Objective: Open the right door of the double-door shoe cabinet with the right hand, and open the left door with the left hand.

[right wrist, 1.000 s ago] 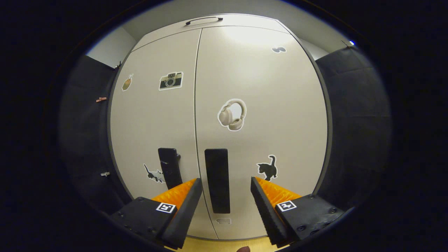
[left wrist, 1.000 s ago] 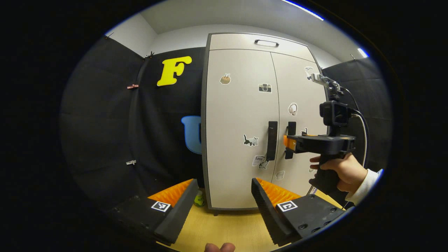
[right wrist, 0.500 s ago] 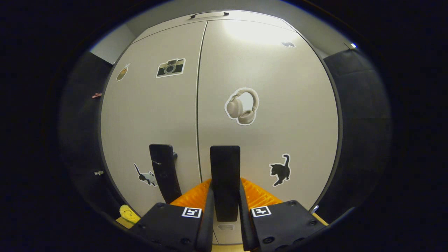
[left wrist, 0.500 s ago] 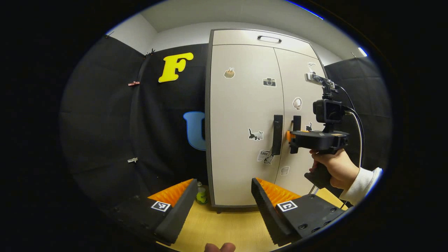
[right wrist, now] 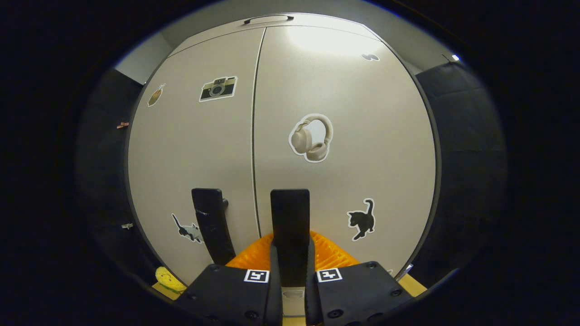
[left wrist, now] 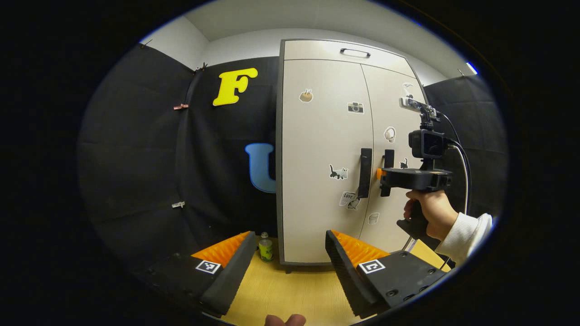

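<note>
Shoe cabinet (left wrist: 326, 149): tall and pale, long axis vertical, standing on the wooden floor (left wrist: 290, 290) against the black booth wall; its front faces both cameras, and in the right gripper view its lower edge is cut off behind the tongs.
Doors: two, both flat in the cabinet's front with only a thin seam between them; left door (left wrist: 324, 158), right door (right wrist: 344, 145).
Top panel: one narrow panel above the doors with one small horizontal handle (left wrist: 355, 52).
Door handles: two dark bars, each upright, flanking the seam; left handle (right wrist: 213, 226), right handle (right wrist: 290, 222), whose lower end is hidden between the tong fingers.
Right tongs (right wrist: 292, 267): closed on the right handle, one finger pressed to each side of the bar; in the left gripper view they reach level toward the cabinet, held by a hand (left wrist: 430, 213) in a white sleeve, and the contact itself is too small to make out there.
Left tongs (left wrist: 287, 260): spread wide apart, gripping nothing, well back from the cabinet and low over the floor.
Stickers: at least six on the doors, among them a camera, headphones and two cats; the lowest ones are hard to read.
Bottle (left wrist: 265, 248): one small green-labelled one, upright on the floor just left of the cabinet's base.
</note>
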A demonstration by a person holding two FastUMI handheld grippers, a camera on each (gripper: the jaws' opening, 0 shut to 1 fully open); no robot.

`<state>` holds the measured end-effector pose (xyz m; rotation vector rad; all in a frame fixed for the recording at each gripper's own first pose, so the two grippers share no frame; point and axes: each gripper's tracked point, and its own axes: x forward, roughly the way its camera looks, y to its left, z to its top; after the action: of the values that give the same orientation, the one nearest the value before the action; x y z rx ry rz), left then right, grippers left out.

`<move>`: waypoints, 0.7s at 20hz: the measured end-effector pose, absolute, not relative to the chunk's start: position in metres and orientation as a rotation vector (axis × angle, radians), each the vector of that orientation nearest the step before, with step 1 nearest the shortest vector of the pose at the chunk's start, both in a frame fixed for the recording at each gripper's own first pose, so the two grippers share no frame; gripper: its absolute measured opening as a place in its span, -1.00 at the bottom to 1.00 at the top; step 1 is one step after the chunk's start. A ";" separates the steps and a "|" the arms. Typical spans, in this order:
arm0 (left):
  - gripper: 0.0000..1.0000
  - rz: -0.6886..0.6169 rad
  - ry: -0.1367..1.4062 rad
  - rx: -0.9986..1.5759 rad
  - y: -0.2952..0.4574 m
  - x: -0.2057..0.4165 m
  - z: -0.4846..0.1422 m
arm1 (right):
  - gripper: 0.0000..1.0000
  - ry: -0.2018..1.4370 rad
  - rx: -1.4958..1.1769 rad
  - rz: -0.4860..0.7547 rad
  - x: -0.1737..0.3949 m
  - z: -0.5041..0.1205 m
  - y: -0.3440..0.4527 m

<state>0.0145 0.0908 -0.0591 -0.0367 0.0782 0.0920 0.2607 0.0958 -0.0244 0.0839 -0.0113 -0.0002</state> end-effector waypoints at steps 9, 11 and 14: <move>0.89 0.111 0.047 -0.035 0.089 -0.004 -0.046 | -0.63 0.036 0.078 0.041 0.237 -0.022 0.086; 0.89 0.115 0.048 -0.037 0.087 -0.006 -0.045 | -0.68 0.035 0.076 0.050 0.230 -0.020 0.082; 0.89 0.120 0.043 -0.031 0.076 -0.019 -0.042 | -0.63 0.024 0.097 0.062 0.222 -0.018 0.076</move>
<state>-0.0185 0.0761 -0.0421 -0.0312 0.0432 0.1205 0.2222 0.0762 -0.0177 0.0970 0.0242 0.0617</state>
